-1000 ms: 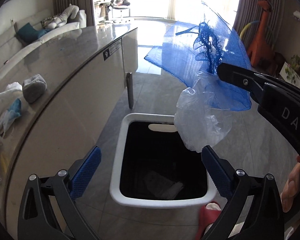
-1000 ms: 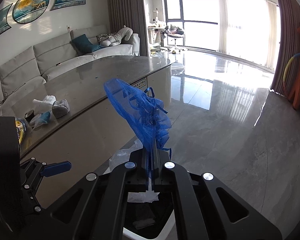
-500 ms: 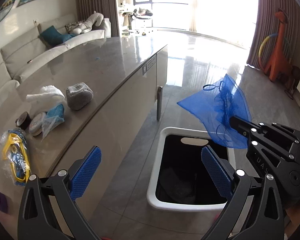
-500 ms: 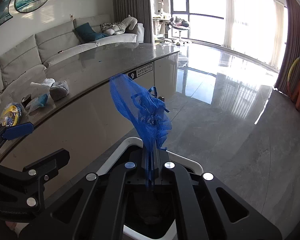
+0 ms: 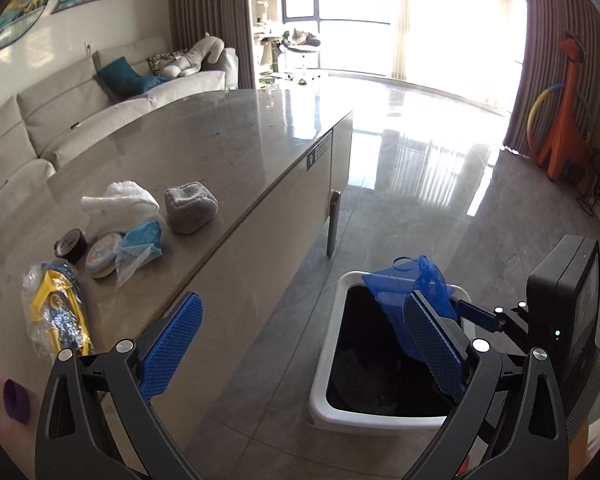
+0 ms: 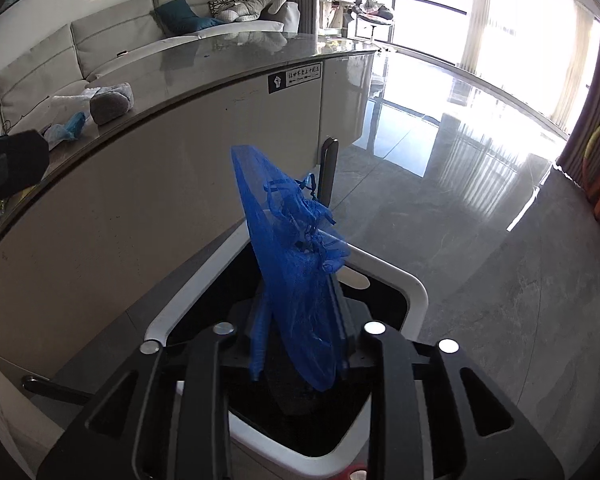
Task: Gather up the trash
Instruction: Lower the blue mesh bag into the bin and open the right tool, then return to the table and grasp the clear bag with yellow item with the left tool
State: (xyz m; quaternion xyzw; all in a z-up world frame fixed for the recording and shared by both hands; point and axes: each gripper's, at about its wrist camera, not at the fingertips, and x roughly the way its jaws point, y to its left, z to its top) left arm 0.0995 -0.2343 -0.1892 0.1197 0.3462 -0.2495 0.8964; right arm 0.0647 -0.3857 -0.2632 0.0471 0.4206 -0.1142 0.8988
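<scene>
A blue mesh bag (image 6: 296,272) stands between the fingers of my right gripper (image 6: 300,300), just above the mouth of the white-rimmed black bin (image 6: 416,292). The jaws are opening, and the pads have parted from the mesh. In the left wrist view the bag (image 5: 396,300) hangs over the bin's (image 5: 328,344) far side, with the right gripper (image 5: 472,314) reaching in from the right. My left gripper (image 5: 300,344) is open and empty, above the floor between the table and the bin.
On the grey table (image 5: 228,140) lie a white tissue (image 5: 120,200), a grey cloth lump (image 5: 190,208), a black tape roll (image 5: 70,246), a round tin (image 5: 102,254), a blue-filled plastic bag (image 5: 140,244), a yellow wrapped item (image 5: 56,312) and a purple cap (image 5: 16,400).
My right gripper has sunk with the mesh bag to the bin's mouth and its jaws have parted. The clear plastic bag is gone from view. The left gripper rose and swung toward the table.
</scene>
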